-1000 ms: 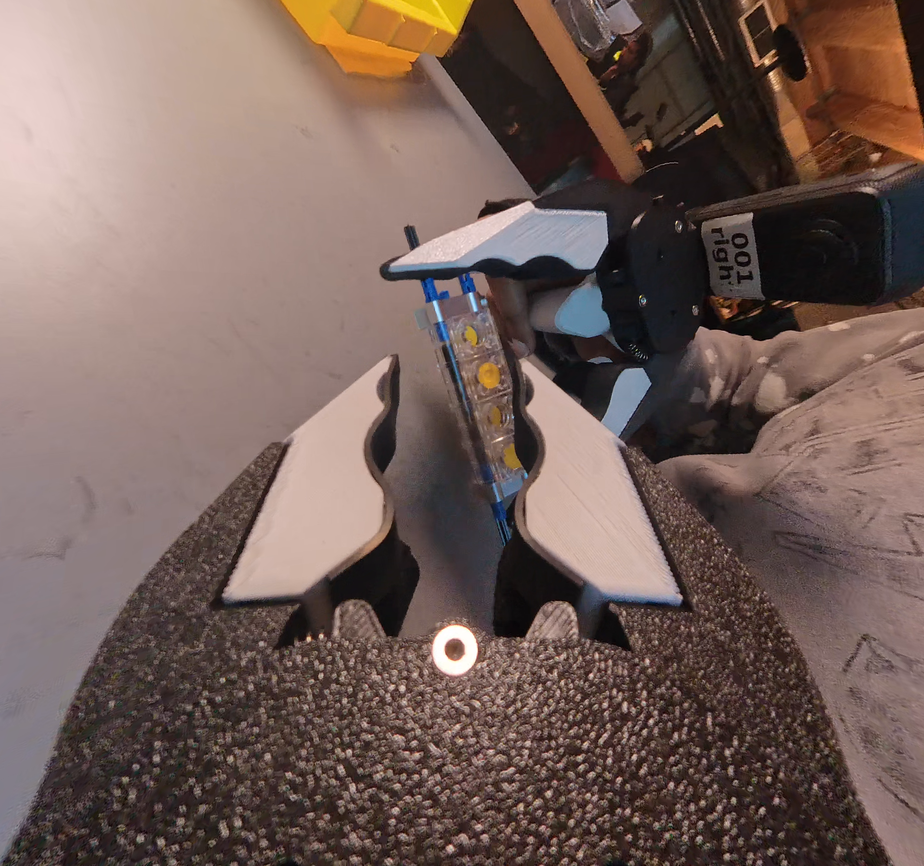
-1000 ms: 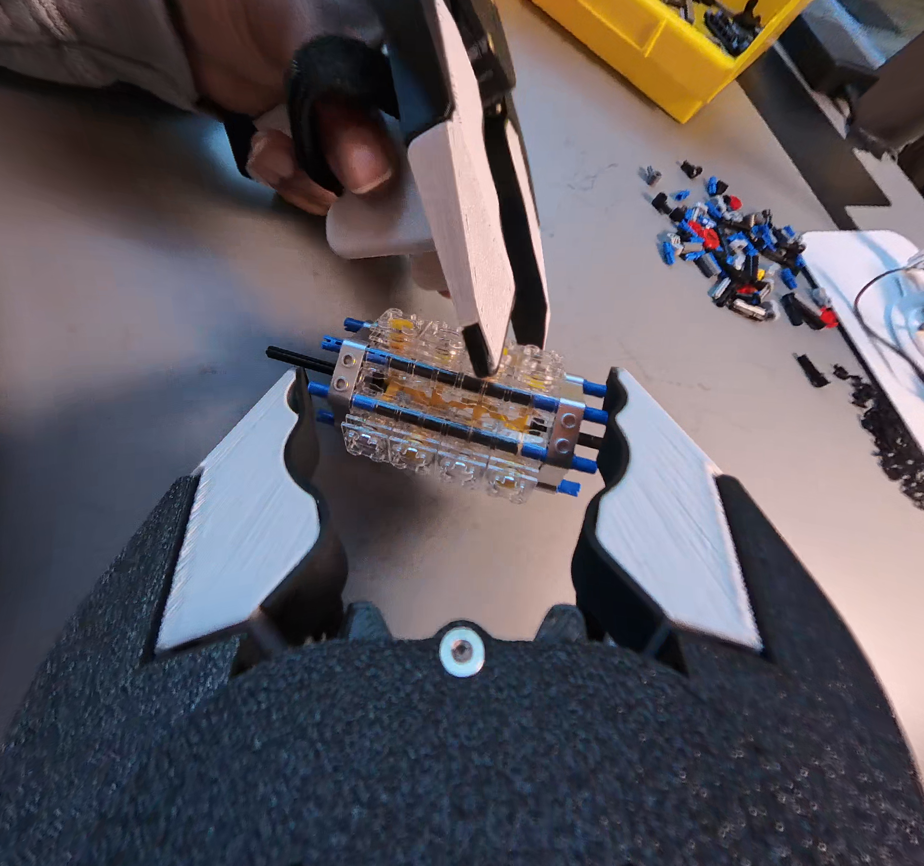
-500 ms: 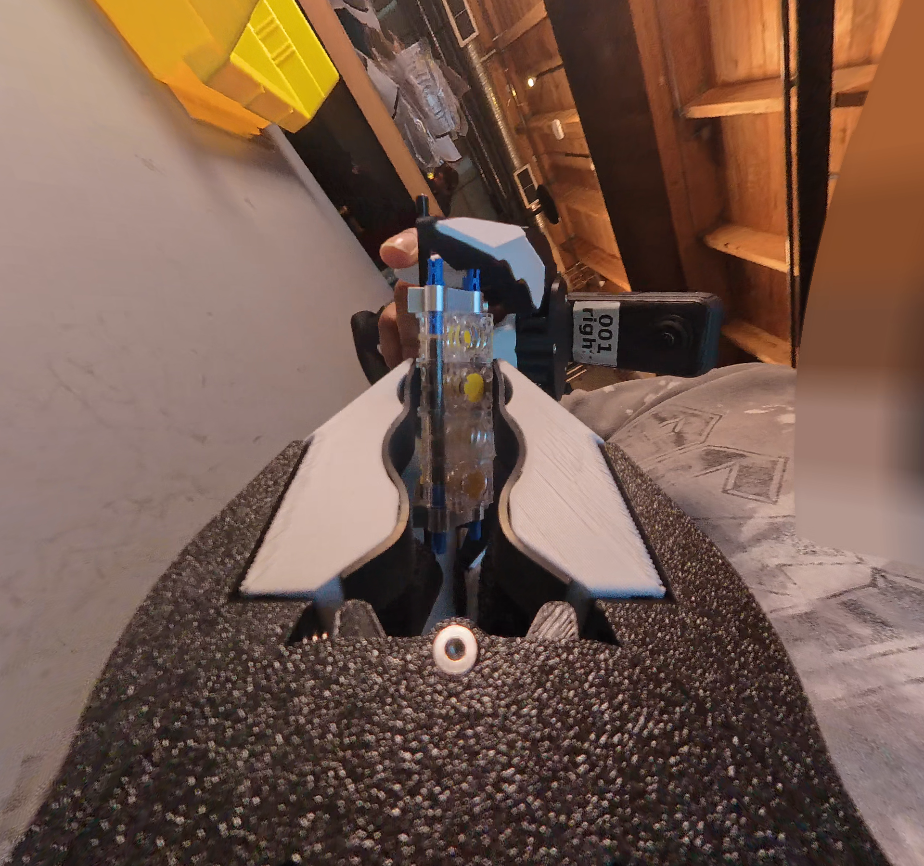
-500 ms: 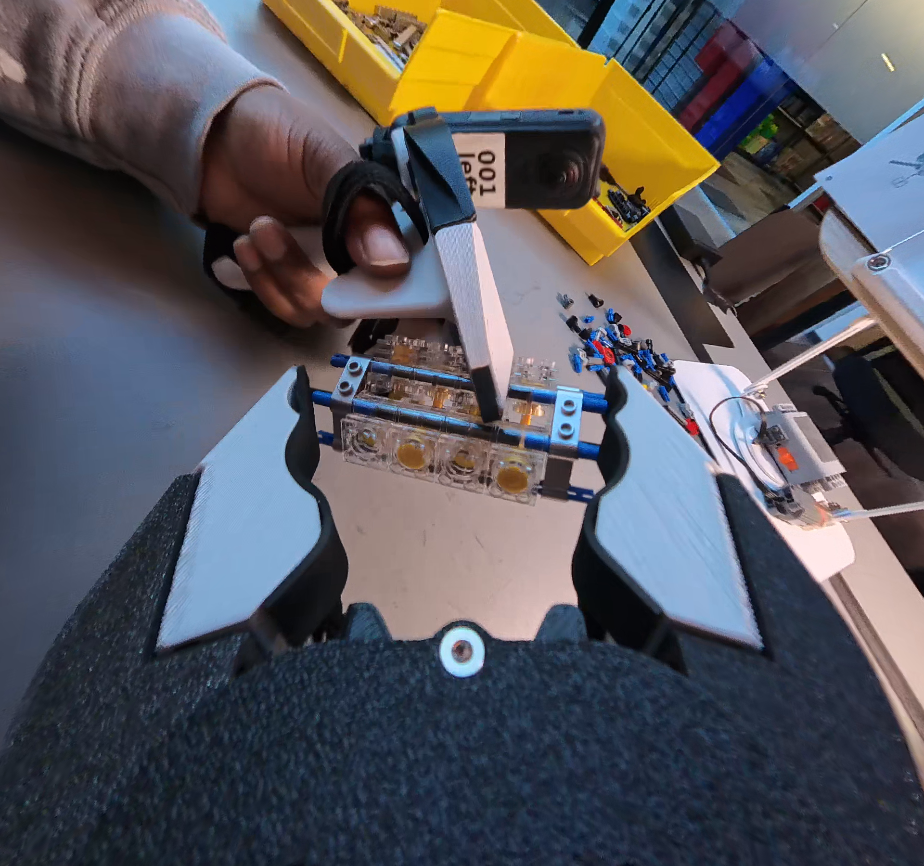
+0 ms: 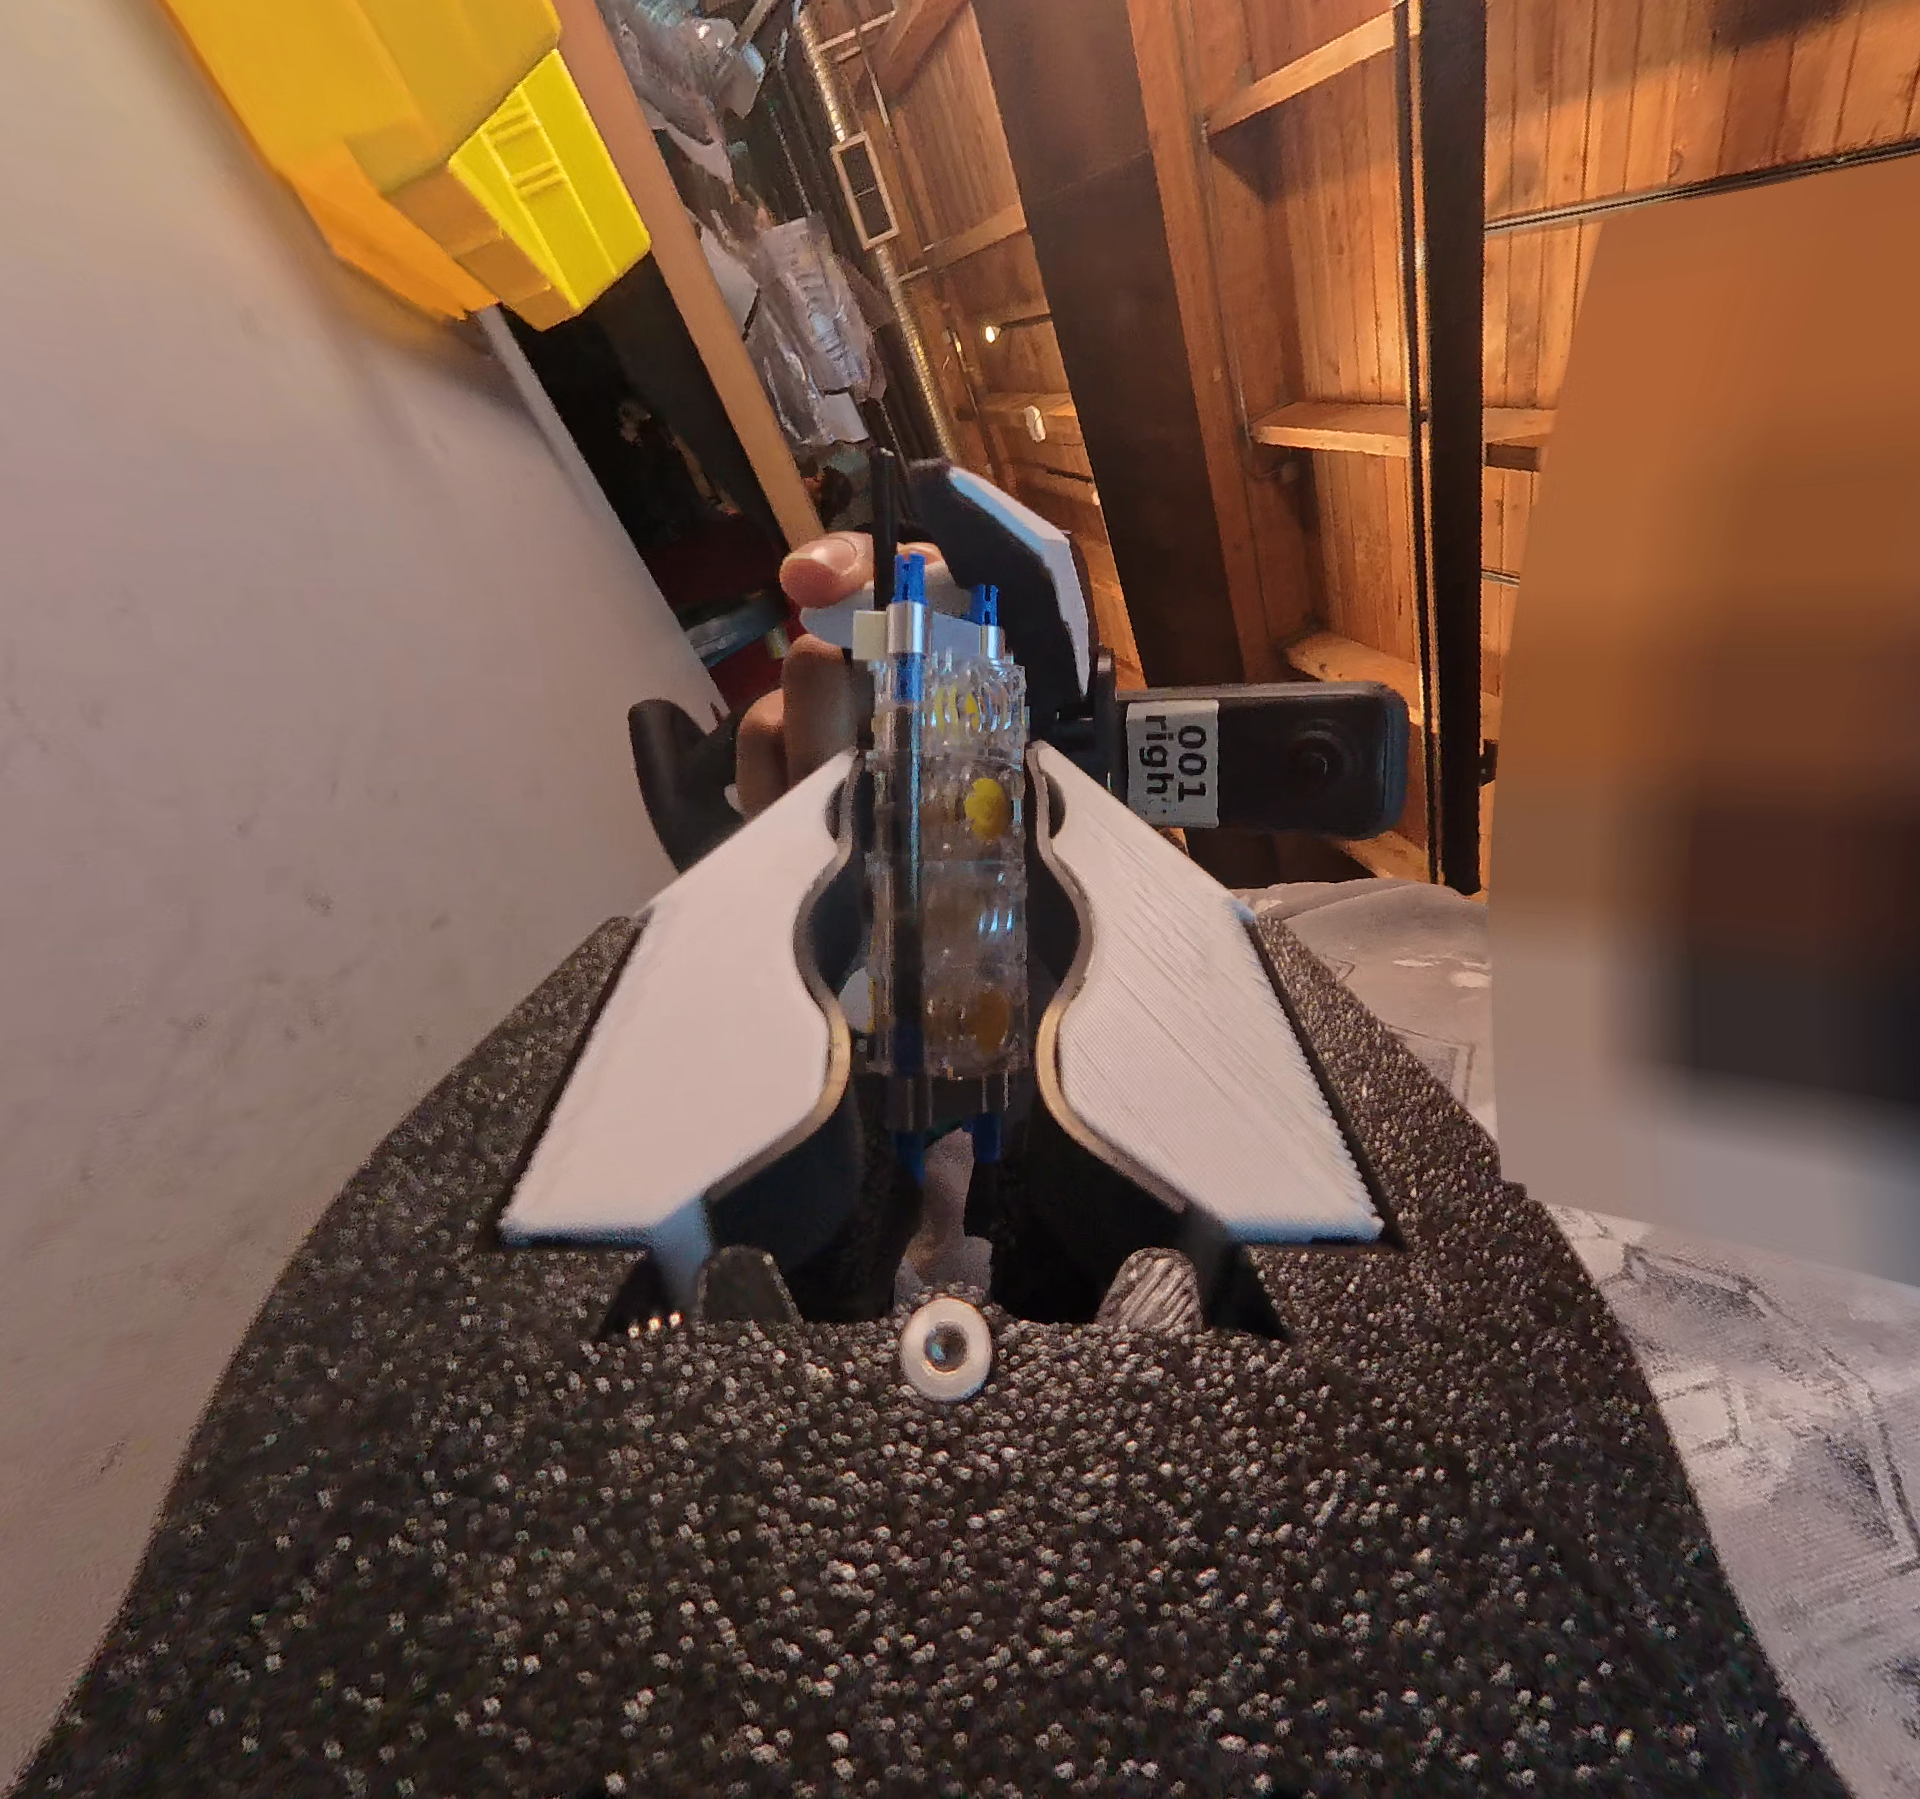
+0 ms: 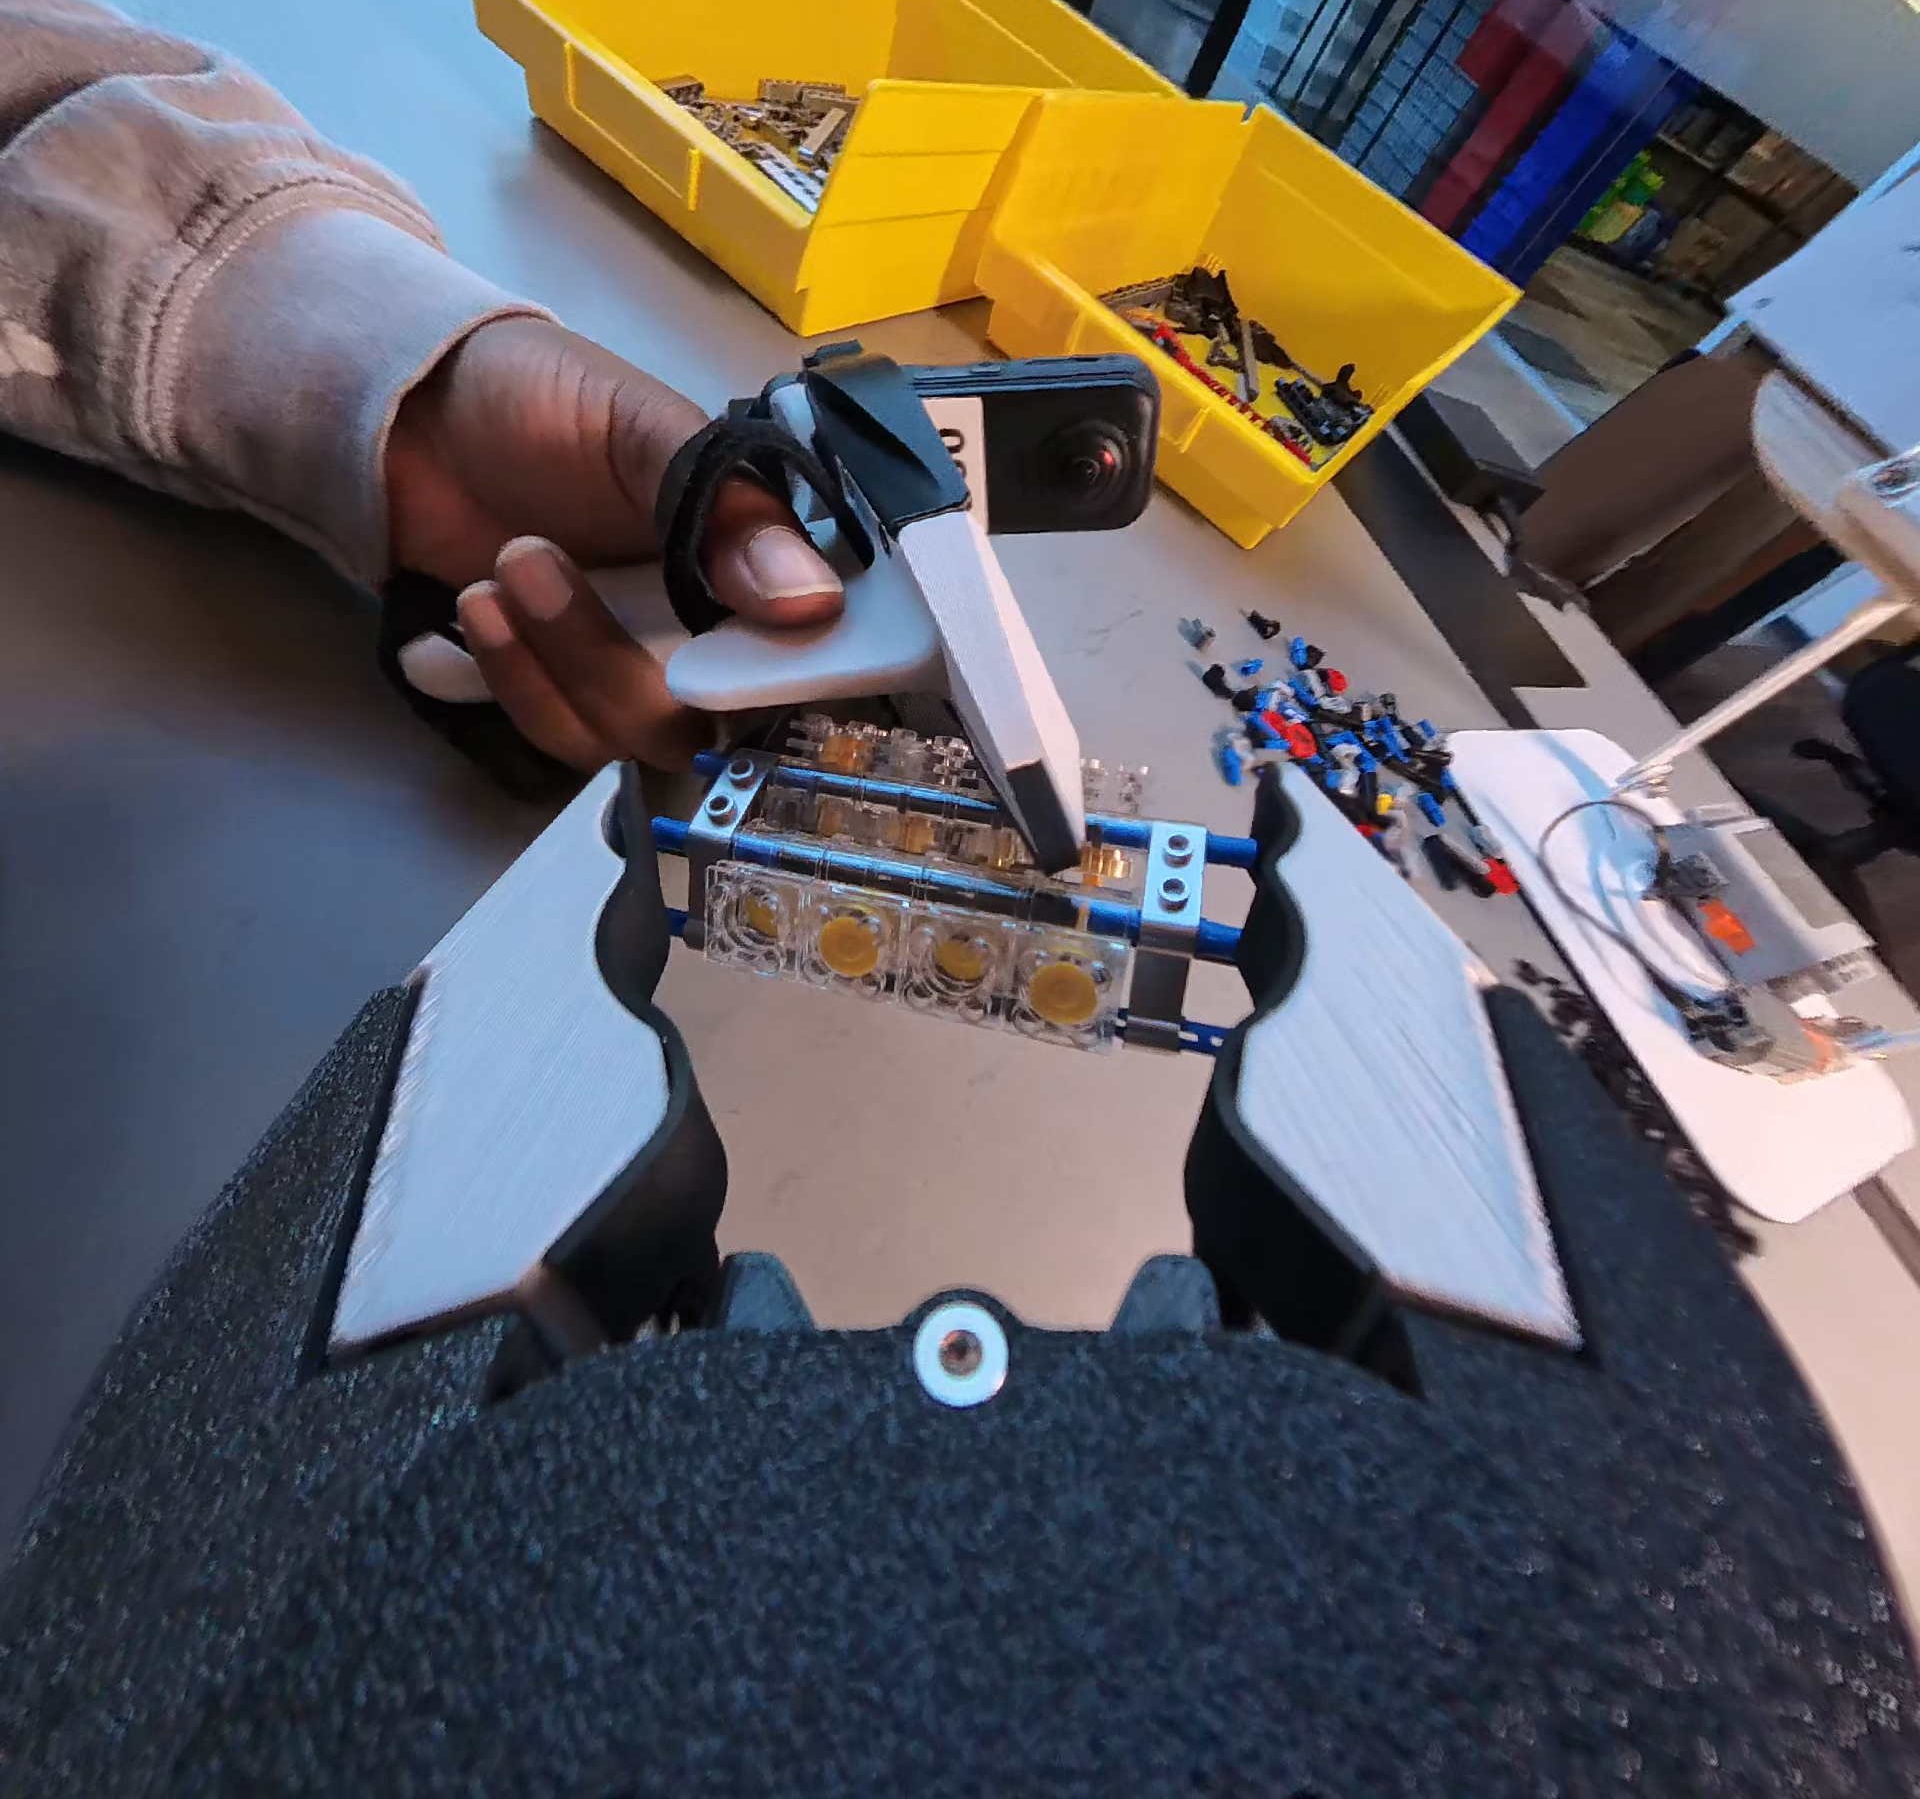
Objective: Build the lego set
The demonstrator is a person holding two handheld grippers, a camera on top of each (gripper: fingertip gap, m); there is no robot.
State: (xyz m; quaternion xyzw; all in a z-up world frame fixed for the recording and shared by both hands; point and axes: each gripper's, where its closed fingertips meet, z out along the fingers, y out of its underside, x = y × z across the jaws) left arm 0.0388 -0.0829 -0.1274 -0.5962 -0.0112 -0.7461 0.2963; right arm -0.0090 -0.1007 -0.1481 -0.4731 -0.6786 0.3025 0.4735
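A clear brick assembly point(image 6: 914, 939) with yellow round inserts, blue axles and grey end plates hangs above the table point(image 6: 935, 1157). My left gripper point(image 5: 943, 793) is shut on its two flat sides; in the right wrist view one finger point(image 6: 987, 669) of it comes down onto the assembly's top. My right gripper point(image 6: 948, 814) is open, one finger at each end of the assembly, close to the blue axle tips; I cannot tell if they touch. The right gripper's body also shows behind the assembly point(image 5: 966, 876) in the left wrist view point(image 5: 1257, 757).
Two yellow bins point(image 6: 790, 87) point(image 6: 1247, 295) with small parts stand at the back of the table. A pile of small blue, black and red pieces point(image 6: 1340, 741) lies to the right. A white board point(image 6: 1704, 1115) carrying a wired part lies at the right edge. A hand point(image 6: 540, 544) holds the left gripper.
My left gripper has shut on the assembly and raised it, turning its yellow-dotted face toward the right wrist camera. My right gripper has stayed open around it.
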